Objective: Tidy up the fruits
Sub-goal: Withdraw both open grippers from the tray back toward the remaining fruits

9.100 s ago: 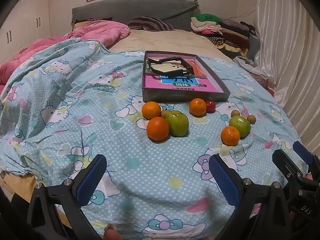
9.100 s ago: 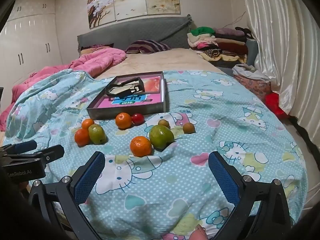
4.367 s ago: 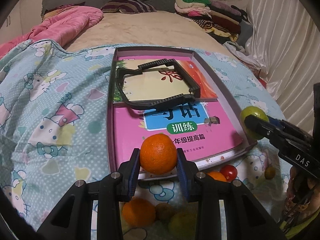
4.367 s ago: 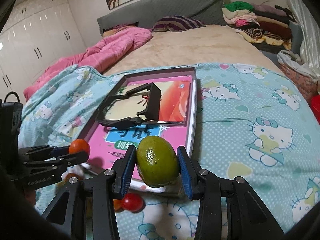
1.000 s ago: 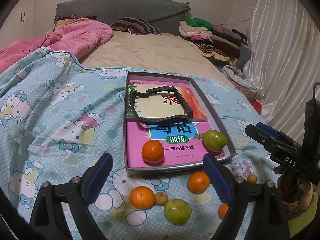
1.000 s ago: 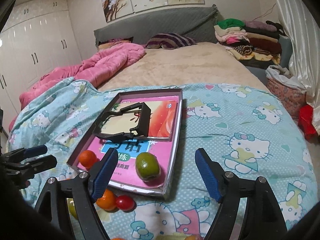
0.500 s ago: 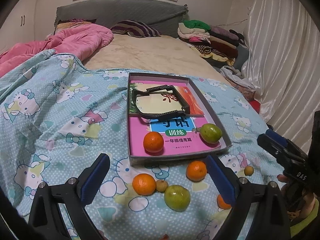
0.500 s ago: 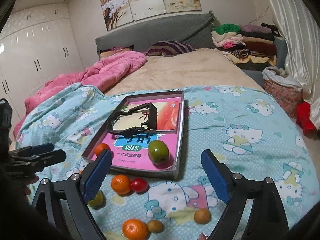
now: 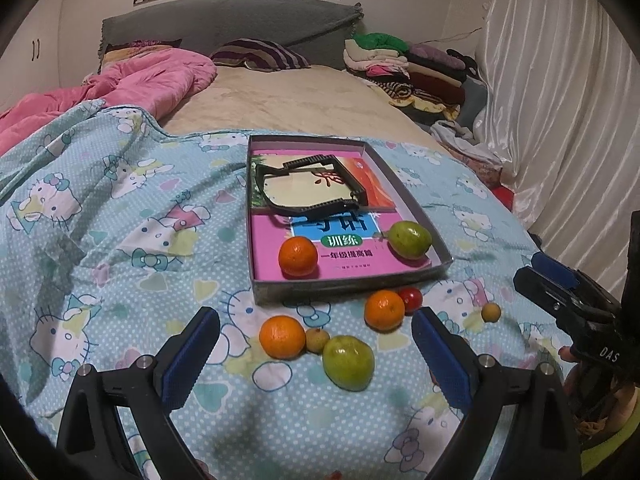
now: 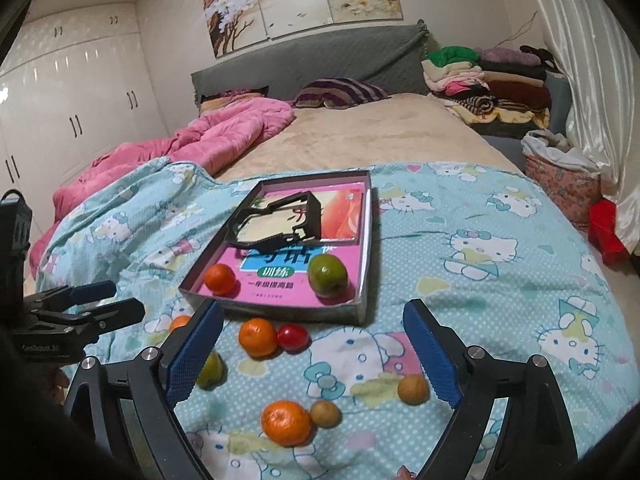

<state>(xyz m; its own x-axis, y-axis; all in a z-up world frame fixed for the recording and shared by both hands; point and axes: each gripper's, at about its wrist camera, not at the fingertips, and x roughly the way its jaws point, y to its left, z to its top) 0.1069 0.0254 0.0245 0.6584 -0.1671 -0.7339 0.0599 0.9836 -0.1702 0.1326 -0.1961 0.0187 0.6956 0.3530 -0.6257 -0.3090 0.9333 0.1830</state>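
Left wrist view shows the left gripper (image 9: 316, 346) with jaws wide and empty above loose fruit on the blanket (image 9: 120, 240). The right gripper (image 10: 314, 348) has just been opening and holds nothing. Next pick probably goes best by centring the jaws on one fruit, clear of its neighbours. The tray (image 9: 348, 286) holds books (image 9: 340, 252), a black frame (image 9: 308, 188), a green fruit (image 9: 410, 239) and an orange (image 9: 298, 256). An orange (image 9: 282, 337), a green fruit (image 9: 348, 362) and small brown fruits remain outside.

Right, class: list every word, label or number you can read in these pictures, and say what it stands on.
"训练" on the pink workbook in the grey tray.
"一年级提高篇" below it on that cover.
"DAS" on the right gripper.
The large characters above "训练" and the left gripper label are too unclear to read.
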